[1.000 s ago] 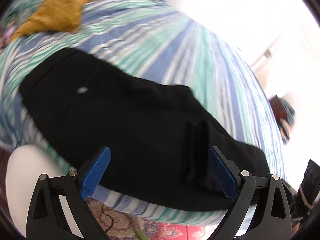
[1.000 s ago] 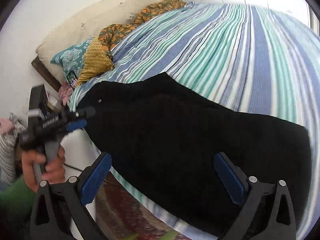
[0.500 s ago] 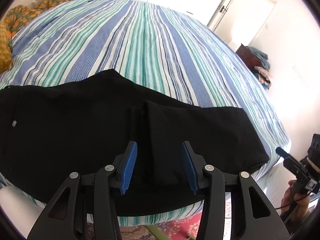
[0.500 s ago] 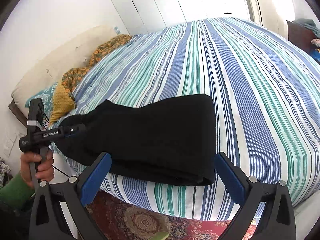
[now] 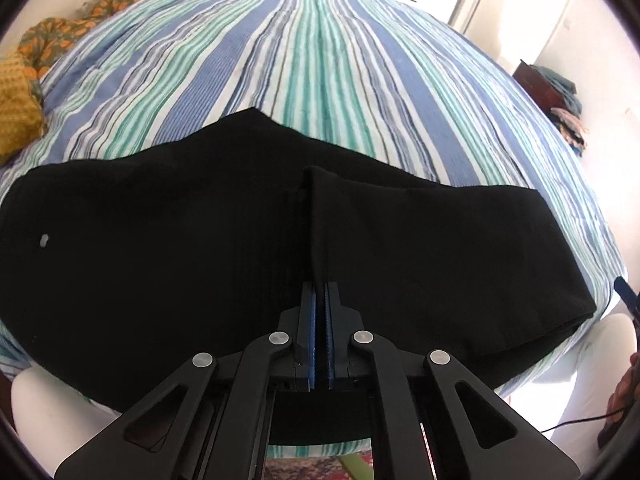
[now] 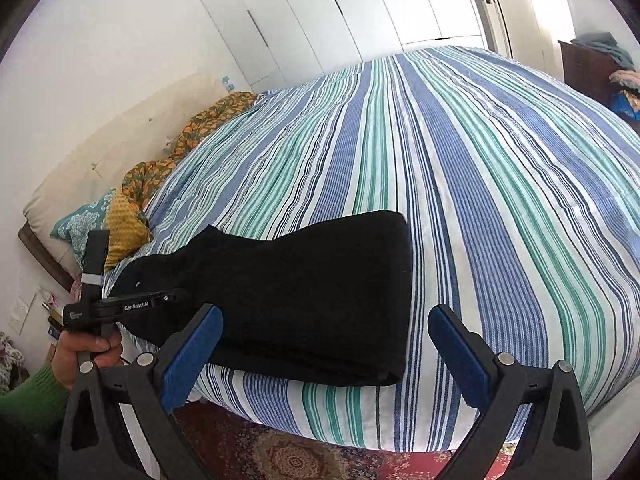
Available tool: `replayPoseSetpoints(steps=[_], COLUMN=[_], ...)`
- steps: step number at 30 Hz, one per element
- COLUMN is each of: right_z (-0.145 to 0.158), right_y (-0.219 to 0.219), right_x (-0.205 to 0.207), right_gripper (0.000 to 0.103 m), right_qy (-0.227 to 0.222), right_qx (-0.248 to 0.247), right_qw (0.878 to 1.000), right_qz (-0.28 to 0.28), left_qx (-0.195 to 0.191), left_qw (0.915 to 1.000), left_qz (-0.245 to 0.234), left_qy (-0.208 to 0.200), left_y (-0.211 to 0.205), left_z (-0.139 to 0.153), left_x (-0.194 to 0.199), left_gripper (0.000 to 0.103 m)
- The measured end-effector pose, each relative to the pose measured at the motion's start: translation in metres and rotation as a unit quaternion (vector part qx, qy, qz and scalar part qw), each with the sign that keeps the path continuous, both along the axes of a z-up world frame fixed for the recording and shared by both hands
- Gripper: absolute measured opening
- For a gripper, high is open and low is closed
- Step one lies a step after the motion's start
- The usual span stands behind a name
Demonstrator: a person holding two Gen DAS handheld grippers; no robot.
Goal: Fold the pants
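Note:
The black pants (image 5: 180, 240) lie folded along the near edge of the striped bed (image 5: 312, 72). A folded-over leg end forms a raised edge across their middle. My left gripper (image 5: 319, 292) is shut, its blue pads closed at that fold edge; a grip on cloth cannot be confirmed. In the right wrist view the pants (image 6: 304, 296) lie as a dark rectangle near the bed's front edge. My right gripper (image 6: 324, 344) is open and empty, held back above the bed's edge. The left gripper (image 6: 120, 304) shows at the pants' left end.
Yellow and orange patterned pillows (image 6: 128, 216) lie at the bed's head on the left. A patterned red rug (image 6: 288, 452) covers the floor below the bed edge. A dark dresser with clothes (image 6: 592, 68) stands at the far right. White wardrobe doors (image 6: 320, 16) line the back wall.
My left gripper has closed from wide open to shut at the fold edge on the pants. My right gripper has pulled back from the pants and stays open.

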State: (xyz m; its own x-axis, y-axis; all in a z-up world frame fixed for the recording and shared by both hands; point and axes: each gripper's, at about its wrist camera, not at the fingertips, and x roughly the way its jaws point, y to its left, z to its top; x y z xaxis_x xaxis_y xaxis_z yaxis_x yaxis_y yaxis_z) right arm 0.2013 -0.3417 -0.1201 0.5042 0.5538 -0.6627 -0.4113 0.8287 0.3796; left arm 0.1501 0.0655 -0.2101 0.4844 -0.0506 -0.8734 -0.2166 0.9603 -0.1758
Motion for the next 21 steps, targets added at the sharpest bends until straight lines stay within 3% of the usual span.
replayPoseSetpoints(steps=[3,8,10,12,13,17,21], right_z=[0.002,0.003,-0.026,-0.074,-0.076,-0.043,-0.018], right_y=[-0.002,0.034,0.046,0.050,0.045,0.040,0.046], right_x=[0.004,0.004,0.016,0.032,0.031,0.041,0.081], right_gripper=[0.102,0.102,0.102,0.101,0.100,0.101,0.101], right_qy=[-0.001,-0.022,0.050,0.159,0.152,0.142,0.126], right_qx=[0.006,0.027,0.034,-0.028,-0.011,0.032,0.049], right_qw=[1.000,0.995,0.990,0.981,0.983,0.985,0.988], right_qz=[0.000,0.095,0.128,0.104,0.098,0.090,0.075], left_qx=[0.003,0.009,-0.010,-0.021,-0.017,-0.008,-0.007], left_qw=[1.0000,0.9999,0.9999,0.9998,0.9998,0.9999,0.9999], left_qz=[-0.003,-0.012,-0.008,-0.004,-0.005,-0.009,-0.009], left_qy=[0.005,0.005,0.004,0.003,0.002,-0.003,-0.006], left_y=[-0.002,-0.006,-0.001,0.000,-0.001,-0.003,-0.003], left_z=[-0.007,-0.013,-0.016,-0.018,-0.018,-0.019,-0.019], left_x=[0.001,-0.003,-0.003,-0.003,-0.004,-0.004,-0.004], left_gripper=[0.003,0.004,0.005,0.006,0.006,0.007,0.007])
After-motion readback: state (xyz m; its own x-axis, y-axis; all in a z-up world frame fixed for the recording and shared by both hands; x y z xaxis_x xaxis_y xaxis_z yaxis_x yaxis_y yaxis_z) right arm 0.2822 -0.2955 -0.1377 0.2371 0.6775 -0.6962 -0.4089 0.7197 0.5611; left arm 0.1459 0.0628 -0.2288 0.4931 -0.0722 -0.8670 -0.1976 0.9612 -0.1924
